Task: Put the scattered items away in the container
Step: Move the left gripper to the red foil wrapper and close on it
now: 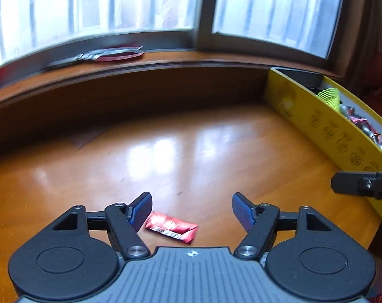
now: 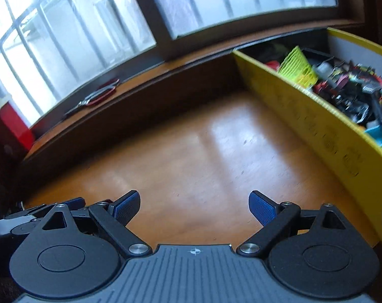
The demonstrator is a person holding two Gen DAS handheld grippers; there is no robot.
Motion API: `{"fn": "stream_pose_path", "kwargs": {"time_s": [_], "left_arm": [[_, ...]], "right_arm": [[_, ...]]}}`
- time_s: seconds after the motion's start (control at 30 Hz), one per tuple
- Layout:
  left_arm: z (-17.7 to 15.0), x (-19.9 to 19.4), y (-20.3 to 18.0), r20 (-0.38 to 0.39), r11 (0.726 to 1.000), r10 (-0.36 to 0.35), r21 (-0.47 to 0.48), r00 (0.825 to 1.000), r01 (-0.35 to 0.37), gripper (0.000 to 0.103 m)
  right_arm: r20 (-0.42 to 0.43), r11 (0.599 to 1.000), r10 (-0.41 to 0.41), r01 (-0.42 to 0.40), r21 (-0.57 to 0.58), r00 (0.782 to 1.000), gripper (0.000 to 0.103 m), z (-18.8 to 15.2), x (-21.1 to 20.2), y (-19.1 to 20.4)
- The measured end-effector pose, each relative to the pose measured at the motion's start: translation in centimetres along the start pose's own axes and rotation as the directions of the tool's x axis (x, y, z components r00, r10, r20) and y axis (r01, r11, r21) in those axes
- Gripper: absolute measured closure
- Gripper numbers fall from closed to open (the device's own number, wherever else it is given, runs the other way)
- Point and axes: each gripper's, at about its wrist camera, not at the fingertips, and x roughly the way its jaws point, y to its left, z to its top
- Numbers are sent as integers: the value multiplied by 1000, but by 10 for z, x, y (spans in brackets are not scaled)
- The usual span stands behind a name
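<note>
A small red snack wrapper [image 1: 172, 226] lies flat on the wooden table [image 1: 181, 156], just below and between the blue pads of my left gripper [image 1: 192, 210]. That gripper is open and its pads do not touch the wrapper. The yellow box [image 1: 325, 128] stands along the table's right side, filled with mixed small items. In the right wrist view the same yellow box [image 2: 317, 126] runs along the right, with a green ribbed piece [image 2: 298, 69] among wires and parts inside. My right gripper [image 2: 194, 208] hangs open over bare wood with nothing between its fingers.
A wooden window sill [image 1: 165, 58] runs along the back under frosted panes, with a flat red and dark object [image 1: 110, 53] on it. Part of the other gripper [image 1: 360, 184] shows at the right edge of the left wrist view. A red box [image 2: 11, 123] stands at the far left.
</note>
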Motion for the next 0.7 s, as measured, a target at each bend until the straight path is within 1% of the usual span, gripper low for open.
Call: {"fn": "stream_pose_path", "kwargs": {"time_s": [0.07, 0.17, 0.27, 0.3, 0.33, 0.37, 0.4, 0.47, 0.6, 0.7], "left_arm": [[-9, 4, 19, -13, 1000, -13, -12, 1000, 13, 44], [-16, 11, 38, -24, 999, -34, -8, 999, 33, 52], [-20, 16, 48, -33, 998, -61, 19, 998, 61, 60], [-20, 18, 50, -41, 996, -81, 26, 996, 82, 67], [-19, 21, 50, -55, 994, -104, 30, 993, 105, 72], [-18, 23, 51, -62, 992, -117, 34, 991, 119, 74], [-18, 23, 51, -66, 991, -126, 42, 990, 129, 78], [-18, 23, 49, -85, 984, -165, 55, 983, 170, 84], [-21, 23, 31, -114, 962, -247, 88, 962, 257, 84], [-24, 23, 11, -141, 939, -307, 119, 941, 324, 84]], "right_arm": [[-53, 1000, 19, -19, 1, 998, 10, -10, 9, 11], [-83, 1000, 25, -25, 0, 996, 10, -21, 12, 23], [-75, 1000, 7, -6, 12, 997, 10, -26, 10, 28], [-71, 1000, -1, 3, 22, 997, 10, -27, 9, 27], [-67, 999, -9, 11, 32, 998, 10, -28, 8, 27], [-63, 999, -19, 22, 47, 998, 10, -29, 8, 25], [-58, 998, -29, 33, 60, 998, 10, -29, 6, 24], [-45, 995, -50, 53, 85, 998, 10, -32, 1, 18], [-13, 988, -96, 97, 116, 995, 10, -36, -11, 6], [7, 982, -135, 133, 133, 991, 10, -41, -20, -3]]}}
